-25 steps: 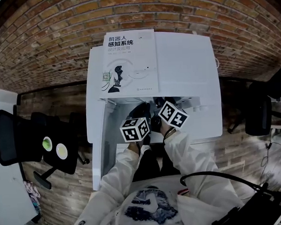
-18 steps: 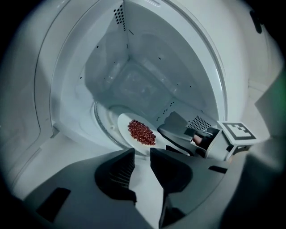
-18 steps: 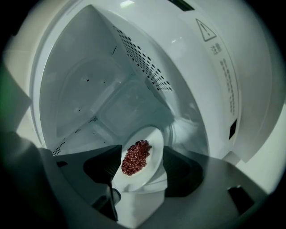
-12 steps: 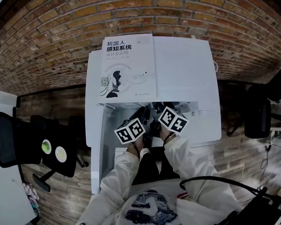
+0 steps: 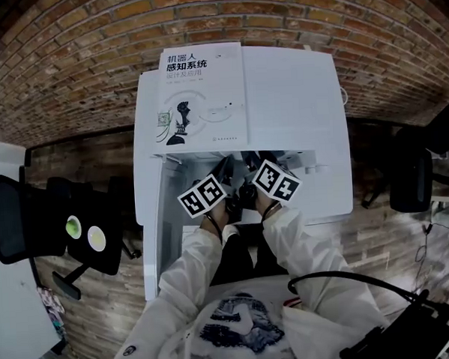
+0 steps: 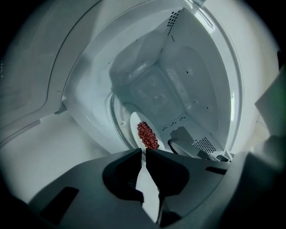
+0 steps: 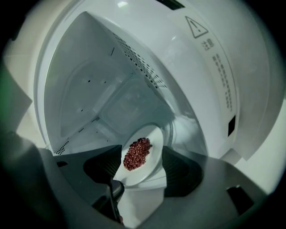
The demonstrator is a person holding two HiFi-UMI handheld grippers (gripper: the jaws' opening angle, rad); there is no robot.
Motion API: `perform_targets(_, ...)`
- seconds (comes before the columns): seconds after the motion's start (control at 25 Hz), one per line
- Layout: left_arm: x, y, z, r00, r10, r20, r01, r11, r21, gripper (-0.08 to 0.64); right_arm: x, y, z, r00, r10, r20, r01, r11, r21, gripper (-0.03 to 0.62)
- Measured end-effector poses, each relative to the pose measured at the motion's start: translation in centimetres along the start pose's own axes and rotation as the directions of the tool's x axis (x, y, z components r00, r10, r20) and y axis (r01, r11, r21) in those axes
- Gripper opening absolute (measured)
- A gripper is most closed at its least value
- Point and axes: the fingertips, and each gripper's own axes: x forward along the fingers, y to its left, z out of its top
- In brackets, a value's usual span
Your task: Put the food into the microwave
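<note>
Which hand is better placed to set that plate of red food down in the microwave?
Left, probably. The left tool is shut on the rim of the plate, which is already inside the open microwave. The right tool has its jaws apart, no clear grip.

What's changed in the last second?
The left gripper shifted left, away from the right gripper, and slightly toward the microwave, its cube turning. It is shut on the plate rim; no earlier view shows its jaws. Right gripper, book and open door stayed put.
</note>
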Motion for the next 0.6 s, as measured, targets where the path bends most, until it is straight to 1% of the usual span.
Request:
perform_targets(0.04,-0.1,0.2,0.1,1.0,0.008,0.007,-0.007,1.0,-0.003,0.034,-0.1,0.0,-0.1,1.0,0.002,-0.003,-0.002,1.0,-0.002,0.29)
perform_targets(0.08,-0.1,0.4,0.3,1.0,0.015,0.015,-0.014,1.0,-0.006,0.005,-0.2,0.1,-0.3,1.0,0.002,-0.007,-0.002,1.0,-0.004,0.29)
perform_targets(0.16,-0.1,0.5,0.4,1.0,0.014,0.024,-0.014,1.0,-0.003,0.005,-0.4,-0.1,-0.6,1.0,-0.002,-0.016,0.002,1.0,0.001,0.29)
perform_targets(0.4,0.0,0.6,0.5,1.0,0.021,0.013,-0.021,0.999,0.031,0.005,-1.2,-0.7,-1.4,1.0,-0.008,-0.027,0.009,1.0,0.025,0.29)
perform_targets(0.6,-0.1,0.5,0.4,0.999,0.033,0.003,-0.034,0.996,0.086,0.006,-1.8,-1.1,-1.7,1.0,-0.013,-0.027,0.013,1.0,0.017,0.29)
